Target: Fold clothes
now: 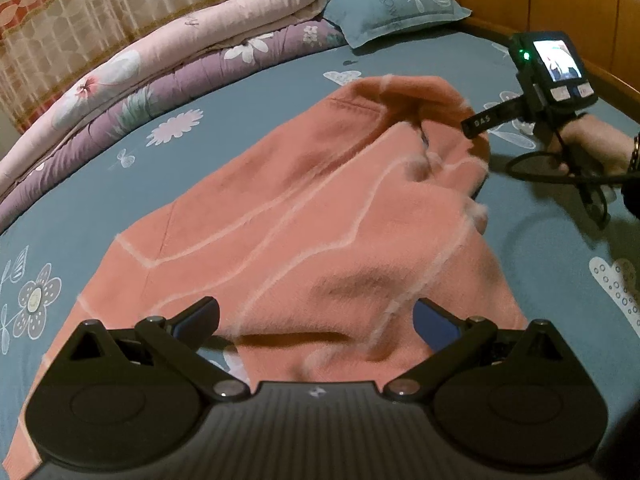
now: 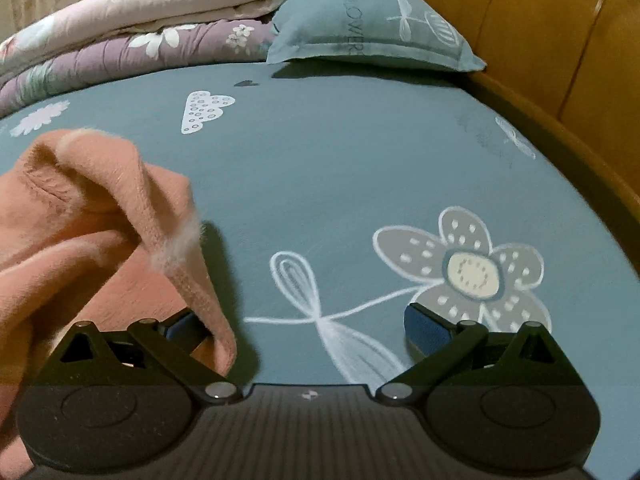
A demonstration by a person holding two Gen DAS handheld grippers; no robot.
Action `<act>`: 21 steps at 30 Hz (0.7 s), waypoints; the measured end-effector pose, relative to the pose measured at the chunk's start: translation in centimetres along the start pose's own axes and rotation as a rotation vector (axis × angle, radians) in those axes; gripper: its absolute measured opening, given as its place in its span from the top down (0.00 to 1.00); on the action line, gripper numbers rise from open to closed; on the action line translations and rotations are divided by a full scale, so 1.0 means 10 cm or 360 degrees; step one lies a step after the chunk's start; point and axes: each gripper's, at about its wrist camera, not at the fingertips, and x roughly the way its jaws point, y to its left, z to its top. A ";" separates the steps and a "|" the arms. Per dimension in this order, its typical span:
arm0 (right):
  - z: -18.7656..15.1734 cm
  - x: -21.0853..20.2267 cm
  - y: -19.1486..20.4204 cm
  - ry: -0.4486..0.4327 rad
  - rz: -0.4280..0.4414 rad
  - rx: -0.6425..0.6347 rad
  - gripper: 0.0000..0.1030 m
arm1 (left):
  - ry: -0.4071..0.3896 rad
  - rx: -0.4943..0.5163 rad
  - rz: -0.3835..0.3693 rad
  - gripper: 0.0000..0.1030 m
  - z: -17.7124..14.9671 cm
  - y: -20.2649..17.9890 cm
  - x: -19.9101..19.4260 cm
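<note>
1. Left gripper (image 1: 316,320): jaws spread wide, grasping nothing. It hovers at the near edge of the salmon-pink sweater (image 1: 304,208), which lies part-folded on the teal floral bedsheet (image 1: 256,96). Risk: closing here could pinch several layers at once and drag the whole stack.
2. Right gripper (image 2: 300,324): jaws also released. A sweater flap (image 2: 152,216) stands up loose and drapes over the left finger (image 2: 182,326). Risk: withdrawing could snag the fuzzy knit and pull the fold open.
3. Mid sweater: ridges and a raised hump show in the left wrist view. Risk: folding over them likely locks in creases.
4. Motion blur at the flap's edge; exact lie uncertain, so a grasp may miss.
5. Far: pillow (image 2: 372,24) and stacked quilts (image 2: 132,20), well apart; no interference expected.
</note>
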 end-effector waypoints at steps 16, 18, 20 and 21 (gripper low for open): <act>0.13 -0.24 -0.03 -0.0094 0.0023 -0.0160 0.00 | 0.0006 0.0032 -0.0013 0.01 0.03 -0.01 0.07; 0.11 -0.32 0.04 -0.0110 0.0058 -0.0186 0.00 | 0.0009 0.0043 -0.0011 0.01 0.03 -0.02 0.08; 0.07 -0.41 0.11 -0.0139 0.0089 -0.0224 0.00 | 0.0011 0.0052 -0.0007 0.01 0.04 -0.03 0.09; 0.05 -0.46 0.15 -0.0155 0.0102 -0.0244 0.00 | 0.0011 0.0056 -0.0004 0.01 0.04 -0.03 0.09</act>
